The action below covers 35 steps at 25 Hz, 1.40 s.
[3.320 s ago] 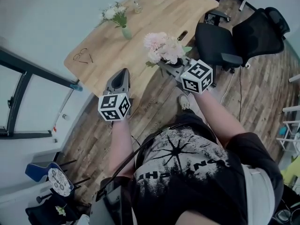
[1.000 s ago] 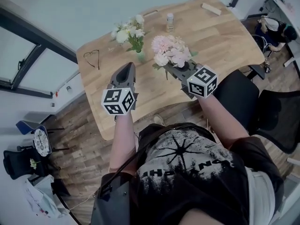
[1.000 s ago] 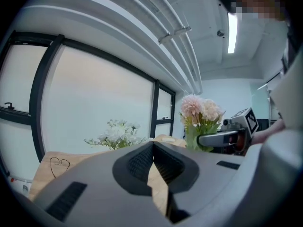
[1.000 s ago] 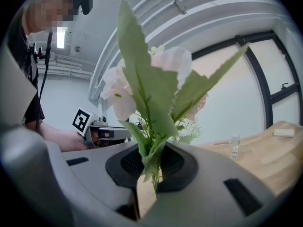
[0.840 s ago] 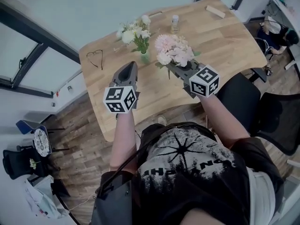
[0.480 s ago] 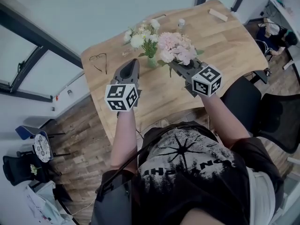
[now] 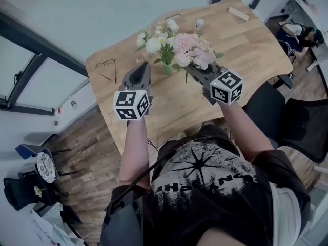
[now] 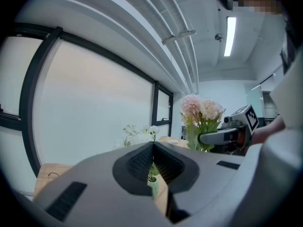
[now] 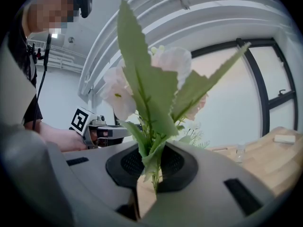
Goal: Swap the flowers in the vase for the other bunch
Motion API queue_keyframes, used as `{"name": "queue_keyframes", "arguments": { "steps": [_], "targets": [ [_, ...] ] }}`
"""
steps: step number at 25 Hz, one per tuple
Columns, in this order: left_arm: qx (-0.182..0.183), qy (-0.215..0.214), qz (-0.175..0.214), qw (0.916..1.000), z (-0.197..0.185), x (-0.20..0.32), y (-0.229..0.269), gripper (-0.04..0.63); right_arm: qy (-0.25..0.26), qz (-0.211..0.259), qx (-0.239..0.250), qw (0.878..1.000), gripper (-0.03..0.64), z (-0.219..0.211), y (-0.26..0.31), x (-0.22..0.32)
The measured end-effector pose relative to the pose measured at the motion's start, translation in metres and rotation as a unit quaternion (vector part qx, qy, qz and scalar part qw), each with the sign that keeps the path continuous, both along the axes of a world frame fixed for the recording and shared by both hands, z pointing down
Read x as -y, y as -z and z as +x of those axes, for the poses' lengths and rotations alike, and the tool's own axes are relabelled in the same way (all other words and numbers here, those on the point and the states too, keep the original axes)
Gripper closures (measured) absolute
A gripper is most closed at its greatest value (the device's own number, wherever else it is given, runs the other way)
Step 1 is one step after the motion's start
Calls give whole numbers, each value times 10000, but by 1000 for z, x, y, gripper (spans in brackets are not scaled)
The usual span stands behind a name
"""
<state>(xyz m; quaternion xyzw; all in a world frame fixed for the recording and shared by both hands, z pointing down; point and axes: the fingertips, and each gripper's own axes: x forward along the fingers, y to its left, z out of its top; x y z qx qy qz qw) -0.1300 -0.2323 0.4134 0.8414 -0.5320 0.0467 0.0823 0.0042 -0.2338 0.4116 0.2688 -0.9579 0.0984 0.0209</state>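
1. Two handheld grippers are raised over the near edge of a wooden table [image 7: 246,40], one in each of the person's hands.
2. Right gripper [image 7: 190,68] is clamped on the green stems of a pink flower bunch [image 7: 192,50]. In the right gripper view the stems and serrated leaves stand upright out of the nearly closed jaws [image 9: 152,162].
3. Left gripper [image 7: 143,66] holds nothing. Its own view shows the jaw tips pressed together [image 8: 152,145].
4. A white flower bunch [image 7: 155,43] stands in a small pale green vase [image 7: 168,68] on the table, towards its far side.
5. From the head view, the vase lies between the two gripper tips, and the pink blooms sit just beside the white ones, on their right.
6. Through the slit under the left gripper's closed tips, the vase [image 8: 154,185] shows straight ahead, with the white blooms [image 8: 137,134] above it.
7. Eyeglasses [image 7: 105,64] lie on the table's left corner.
8. A small clear bottle [image 7: 200,23] and a pale wooden block [image 7: 237,13] rest near the far edge.
9. A black office chair [image 7: 302,127] stands on the wood-plank floor to the right.
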Motion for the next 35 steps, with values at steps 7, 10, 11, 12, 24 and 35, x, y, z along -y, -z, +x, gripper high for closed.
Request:
{"name": "queue_keyframes", "arguments": {
  "steps": [7, 10, 11, 12, 24, 35],
  "targets": [
    [271, 169, -99, 9994, -3, 16, 0, 578, 87, -57, 8, 9999, 572, 5, 2, 19],
    [373, 208, -187, 9989, 2, 26, -3, 577, 130, -91, 4, 9999, 572, 12, 2, 29],
    [417, 227, -205, 9987, 6, 30, -3, 577, 136, -99, 6, 9999, 572, 16, 2, 34],
    [460, 244, -219, 9984, 9, 34, -4, 575, 143, -108, 9, 9998, 572, 20, 2, 37],
    [1043, 422, -585, 9919, 6, 60, -21, 322, 33, -289, 82, 9995, 572, 40, -9, 47],
    [1672, 200, -908, 9815, 12, 87, -38, 261, -128, -440, 116, 9989, 572, 49, -20, 60]
  ]
}}
